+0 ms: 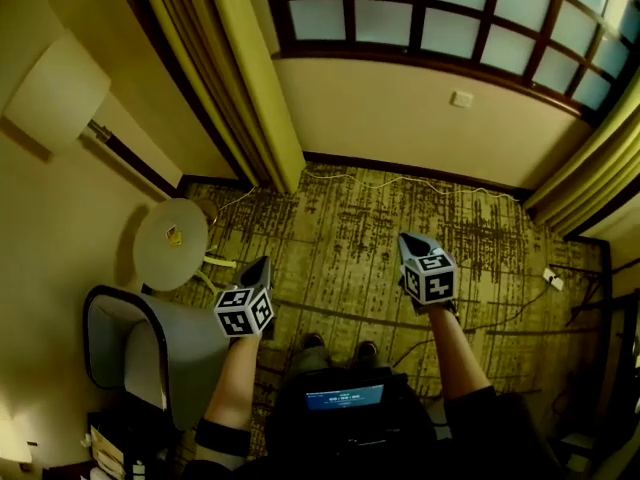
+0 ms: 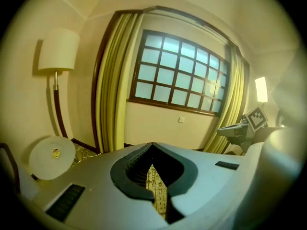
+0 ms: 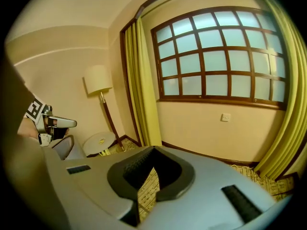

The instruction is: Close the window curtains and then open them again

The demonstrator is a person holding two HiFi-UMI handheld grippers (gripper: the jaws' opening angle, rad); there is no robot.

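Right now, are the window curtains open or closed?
Open: left curtain and right curtain hang gathered beside the window, panes uncovered.

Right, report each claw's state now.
Left claw: closed, holding nothing.
Right claw: closed, holding nothing.

The right tool (image 3: pixel 152 150) (jaws together, empty) faces the window (image 3: pixel 220 56) — curtains (image 3: pixel 144 80) parted.

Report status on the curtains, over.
Left tongs shut, empty; right tongs shut, empty. Left curtain and right curtain bunched at window sides, untouched. Round table beside left curtain.
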